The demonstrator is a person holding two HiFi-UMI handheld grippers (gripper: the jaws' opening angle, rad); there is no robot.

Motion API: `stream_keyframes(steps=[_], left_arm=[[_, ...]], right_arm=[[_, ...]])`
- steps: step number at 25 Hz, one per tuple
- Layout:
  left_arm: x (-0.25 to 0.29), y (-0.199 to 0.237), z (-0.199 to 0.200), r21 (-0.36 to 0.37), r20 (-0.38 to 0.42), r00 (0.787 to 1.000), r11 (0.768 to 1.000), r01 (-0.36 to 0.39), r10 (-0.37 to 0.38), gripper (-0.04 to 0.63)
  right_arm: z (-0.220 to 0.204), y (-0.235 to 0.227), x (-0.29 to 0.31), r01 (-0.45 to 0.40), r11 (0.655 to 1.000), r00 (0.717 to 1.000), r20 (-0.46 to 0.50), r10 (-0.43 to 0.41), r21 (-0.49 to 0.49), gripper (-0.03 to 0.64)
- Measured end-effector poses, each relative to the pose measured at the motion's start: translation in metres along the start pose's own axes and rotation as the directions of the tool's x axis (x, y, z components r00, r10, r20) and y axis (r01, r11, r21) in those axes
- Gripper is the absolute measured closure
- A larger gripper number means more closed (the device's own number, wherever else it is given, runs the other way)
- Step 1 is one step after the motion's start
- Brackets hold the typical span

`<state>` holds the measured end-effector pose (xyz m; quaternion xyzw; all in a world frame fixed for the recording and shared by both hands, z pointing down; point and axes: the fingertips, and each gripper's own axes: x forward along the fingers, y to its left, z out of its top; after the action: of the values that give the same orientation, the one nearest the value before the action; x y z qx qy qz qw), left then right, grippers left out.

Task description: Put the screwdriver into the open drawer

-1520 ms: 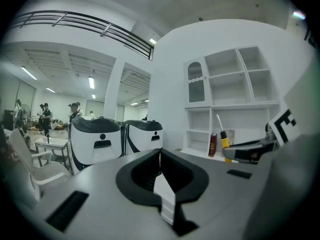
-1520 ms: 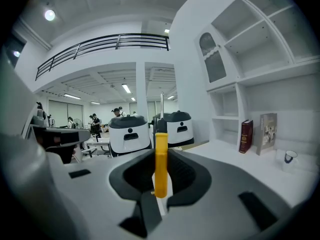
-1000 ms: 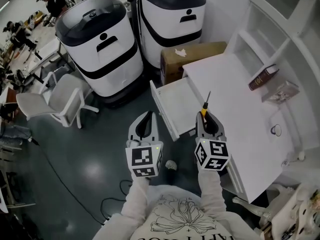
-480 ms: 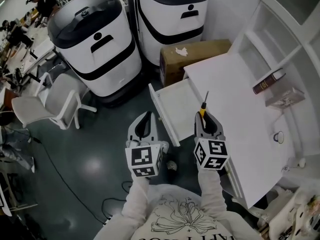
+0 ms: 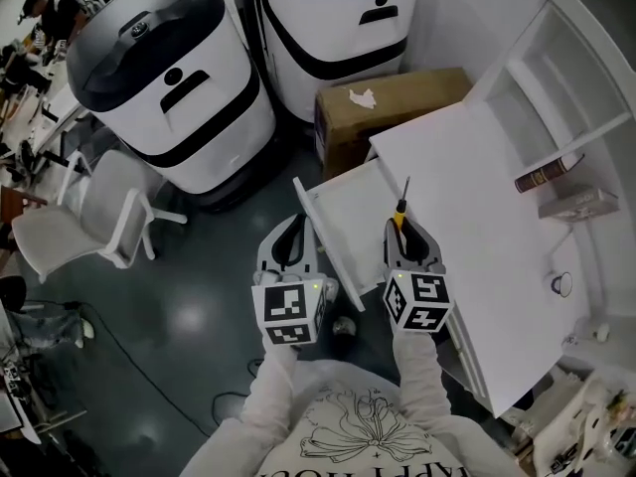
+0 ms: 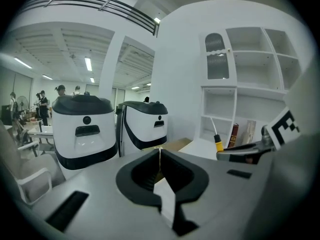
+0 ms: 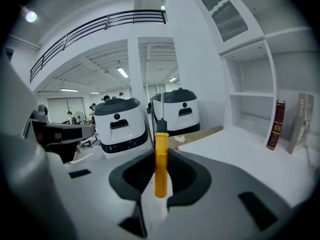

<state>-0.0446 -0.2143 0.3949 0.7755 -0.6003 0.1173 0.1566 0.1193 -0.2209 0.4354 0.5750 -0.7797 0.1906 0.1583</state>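
My right gripper (image 5: pixel 407 235) is shut on a screwdriver (image 5: pixel 399 211) with a yellow handle; its thin shaft points away from me. In the right gripper view the yellow screwdriver handle (image 7: pixel 160 163) stands upright between the jaws. The gripper hovers over the right side of the open white drawer (image 5: pixel 348 207), which sticks out from the white desk (image 5: pixel 477 197). My left gripper (image 5: pixel 291 241) is shut and holds nothing, and it sits at the drawer's front panel. In the left gripper view my left gripper (image 6: pixel 160 153) shows its jaws meeting, with the screwdriver (image 6: pixel 218 142) at the right.
Two large white-and-black machines (image 5: pixel 169 87) stand behind the drawer, with a cardboard box (image 5: pixel 388 102) next to the desk. A white chair (image 5: pixel 94 217) is at the left. A dark red book (image 5: pixel 549 175) lies on the desk shelves. A small round object (image 5: pixel 341 327) lies on the grey floor.
Both grippers have moved forward and down towards the drawer. The left one now reaches the drawer's front panel. The screwdriver stays in the right gripper.
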Motion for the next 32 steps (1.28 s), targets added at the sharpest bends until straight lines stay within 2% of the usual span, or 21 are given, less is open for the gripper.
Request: stream_keyframes(steps=[9,16,32], left_arm=[[0.06,0.005,-0.027,-0.009,-0.096,0.994,0.999,0.053,-0.054,0.586],[0.088,0.011,-0.055,-0.018,-0.167,0.984,0.998,0.068,-0.07,0.586],[0.119,0.019,-0.129,-0.058,-0.31,0.945,0.994,0.088,-0.102,0.586]], right_arm=[[-0.025,-0.012,0.056,0.015,1.0,0.996,-0.092,-0.014,0.015,0.546],[-0.061,-0.021,0.086,0.026,0.999,0.984,-0.18,-0.019,0.033,0.547],[-0.157,-0.028,0.129,0.029,0.998,0.93,-0.368,-0.005,0.06,0.546]])
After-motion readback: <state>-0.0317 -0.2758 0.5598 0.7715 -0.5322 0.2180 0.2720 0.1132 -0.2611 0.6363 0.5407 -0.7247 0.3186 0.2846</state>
